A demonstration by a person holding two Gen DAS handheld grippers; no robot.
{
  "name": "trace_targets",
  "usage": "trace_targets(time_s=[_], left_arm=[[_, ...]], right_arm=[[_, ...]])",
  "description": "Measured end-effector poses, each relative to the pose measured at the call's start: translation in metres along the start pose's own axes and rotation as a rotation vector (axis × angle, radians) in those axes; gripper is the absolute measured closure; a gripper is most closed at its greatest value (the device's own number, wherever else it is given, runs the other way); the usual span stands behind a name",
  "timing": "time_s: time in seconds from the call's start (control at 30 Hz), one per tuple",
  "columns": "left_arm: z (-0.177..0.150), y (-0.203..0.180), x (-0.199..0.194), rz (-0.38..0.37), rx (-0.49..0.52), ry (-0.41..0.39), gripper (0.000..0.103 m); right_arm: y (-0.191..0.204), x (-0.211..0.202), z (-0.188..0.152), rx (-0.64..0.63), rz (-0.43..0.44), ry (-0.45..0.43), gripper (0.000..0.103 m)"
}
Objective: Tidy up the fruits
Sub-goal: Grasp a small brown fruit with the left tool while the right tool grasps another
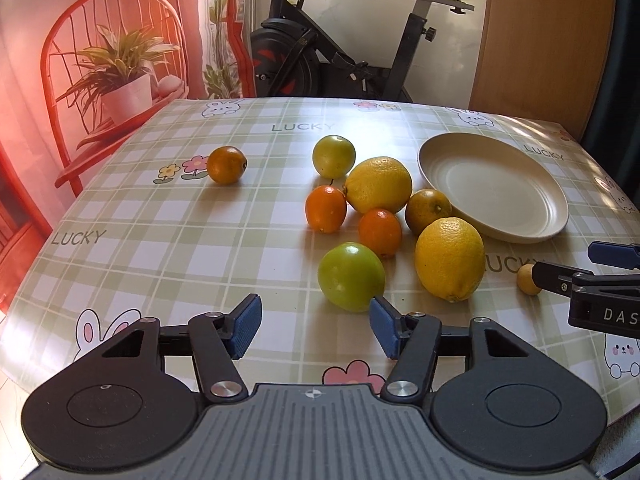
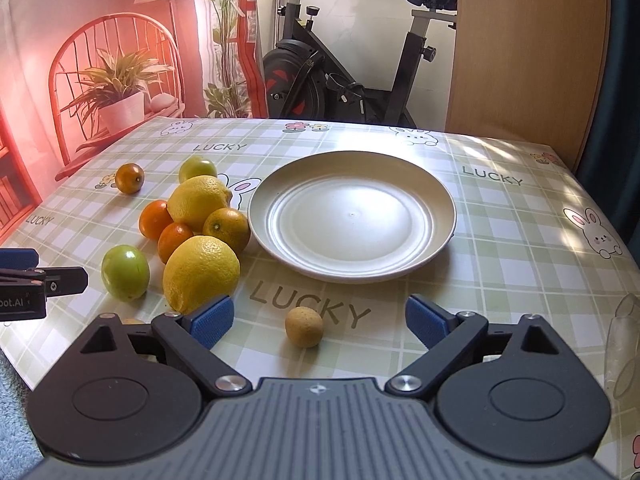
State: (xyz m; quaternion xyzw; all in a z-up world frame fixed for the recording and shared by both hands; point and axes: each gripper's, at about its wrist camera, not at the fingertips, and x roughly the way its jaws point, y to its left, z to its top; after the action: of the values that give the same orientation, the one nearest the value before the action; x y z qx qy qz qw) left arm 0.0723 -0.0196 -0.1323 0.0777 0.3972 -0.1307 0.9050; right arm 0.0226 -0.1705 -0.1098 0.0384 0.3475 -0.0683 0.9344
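Lemons (image 2: 202, 270) two, green fruits (image 2: 125, 272) two, plate (image 2: 436, 200) one

Home: exercise bike (image 2: 344, 60), tablecloth (image 2: 500, 240)

Two lemons (image 2: 202, 274), three oranges (image 2: 227, 229), two green fruits (image 2: 125, 272) cluster touching left of the empty cream plate (image 2: 352, 216). One dark orange (image 2: 129, 178) lies apart, far left. Small tan fruit (image 2: 304, 327) sits alone near the plate's front edge.
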Motion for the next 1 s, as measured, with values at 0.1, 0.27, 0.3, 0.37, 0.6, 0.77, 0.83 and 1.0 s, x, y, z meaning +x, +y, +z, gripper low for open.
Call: trace_targets(time_s=[0.1, 0.27, 0.3, 0.37, 0.6, 0.77, 0.83, 1.0], left_arm=[[-0.003, -0.004, 0.003, -0.048, 0.019, 0.007, 0.052], [-0.006, -0.008, 0.007, -0.1, 0.026, 0.008, 0.066], [-0.006, -0.008, 0.007, -0.112, 0.023, 0.008, 0.066], [-0.007, -0.009, 0.006, -0.139, 0.017, 0.002, 0.068], [-0.01, -0.017, 0.005, -0.222, 0.037, -0.013, 0.068], [-0.011, -0.023, 0.006, -0.251, 0.06, -0.009, 0.068], [-0.012, -0.025, 0.006, -0.262, 0.067, -0.009, 0.069], [-0.013, -0.024, 0.012, -0.272, 0.061, 0.012, 0.069]], right_arm=[[0.001, 0.001, -0.002, -0.009, 0.005, 0.002, 0.02], [0.008, 0.002, -0.004, -0.035, 0.026, -0.002, 0.028], [0.008, 0.002, -0.005, -0.037, 0.029, -0.001, 0.028], [0.009, 0.003, -0.006, -0.031, 0.046, 0.002, 0.028], [0.008, 0.005, -0.009, -0.022, 0.013, 0.0, 0.028], [0.009, 0.008, -0.01, -0.031, 0.031, 0.01, 0.036], [0.009, 0.009, -0.011, -0.039, 0.032, 0.015, 0.047], [0.01, 0.01, -0.013, -0.043, 0.052, 0.011, 0.062]])
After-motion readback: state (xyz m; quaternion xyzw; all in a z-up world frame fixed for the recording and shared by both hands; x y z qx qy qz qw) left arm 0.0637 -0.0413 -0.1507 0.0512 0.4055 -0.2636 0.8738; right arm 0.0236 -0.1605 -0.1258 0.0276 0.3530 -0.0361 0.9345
